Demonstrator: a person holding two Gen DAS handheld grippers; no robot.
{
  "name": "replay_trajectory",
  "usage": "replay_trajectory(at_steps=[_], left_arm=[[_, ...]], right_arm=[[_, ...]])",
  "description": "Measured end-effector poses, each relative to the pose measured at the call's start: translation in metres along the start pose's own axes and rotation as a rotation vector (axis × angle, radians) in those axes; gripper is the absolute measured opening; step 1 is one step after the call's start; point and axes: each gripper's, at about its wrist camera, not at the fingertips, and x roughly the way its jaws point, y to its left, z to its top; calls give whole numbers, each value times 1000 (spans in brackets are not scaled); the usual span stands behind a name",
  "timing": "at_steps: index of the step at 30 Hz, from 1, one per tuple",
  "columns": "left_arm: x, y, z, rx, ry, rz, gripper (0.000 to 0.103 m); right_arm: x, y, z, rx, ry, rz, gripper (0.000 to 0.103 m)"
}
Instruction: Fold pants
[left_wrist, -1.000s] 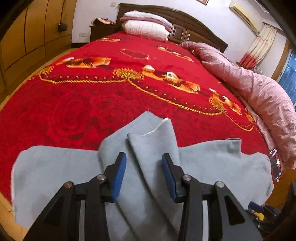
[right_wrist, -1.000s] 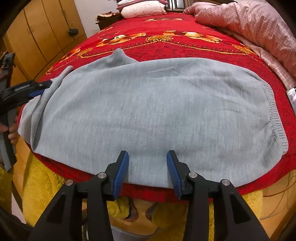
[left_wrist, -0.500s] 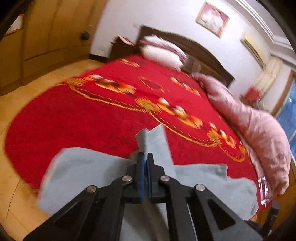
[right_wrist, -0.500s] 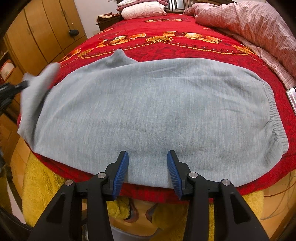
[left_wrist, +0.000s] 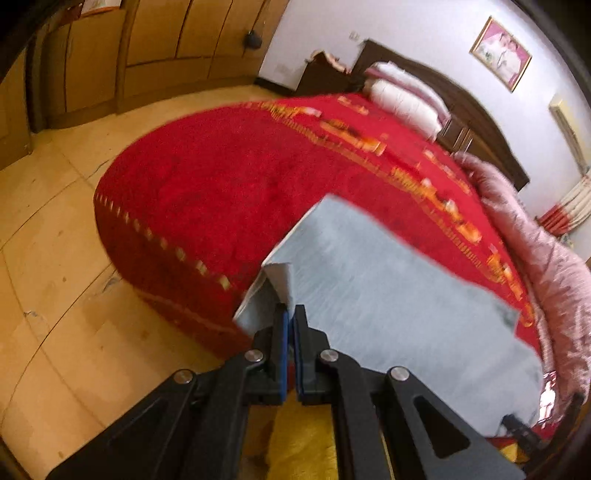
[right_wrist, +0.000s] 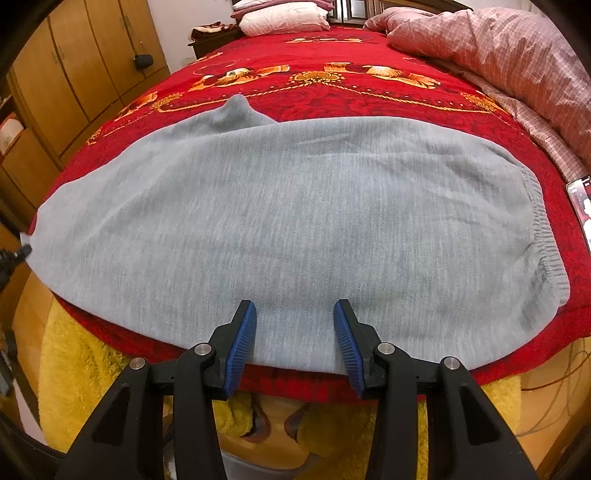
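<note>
Left wrist view: the left hand-held gripper (left_wrist: 290, 325) is clamped on the leg-end corner of the grey pants (left_wrist: 388, 295), with its blue pads pressed together on the cloth. The pinched corner stands up from the bed (left_wrist: 207, 192) and the layers fan apart just beyond the pads. Right wrist view: the right hand-held gripper (right_wrist: 295, 334) is spread wide and empty, poised over the near edge of the pants (right_wrist: 295, 221), which lie flat across the foot of the bed (right_wrist: 332, 99) with the elastic waistband to the right.

Handling judgement: the fabric looks like soft fleece knit, light and limp. It will sag and drape from any single hold, and it is not fragile. Layers may slide apart, so grip both together. Recommended holds: the hem corners and the ribbed waistband, where the cloth is thickest.
</note>
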Motion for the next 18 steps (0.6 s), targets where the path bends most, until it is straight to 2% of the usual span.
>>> replay_trajectory(at_steps=[3,5,7,10,12,13,14,18], left_arm=[[9,5,-8,10,34,19,3],[9,9,-9,10,42,36,8],[1,12,-7,7,21,51,9],[-15,5,2,31,-32,65,10],[-25,-8,10,68,-61,45,22],[-27,-15,13,86,-69,31,33],[-27,-24,15,114,-77,13,38],[-13,-58,22,190,-59,-29,39]], right_arm=[[0,1,0,-9,0,-4,45],[0,1,1,-12,8,-4,45],[-4,-1,7,-2,22,11,45],[-13,-5,25,27,-7,82,45],[-15,-6,43,43,-22,112,45],[-14,-5,55,52,-31,128,45],[-14,-3,64,55,-39,141,45],[-7,14,106,13,-77,151,45]])
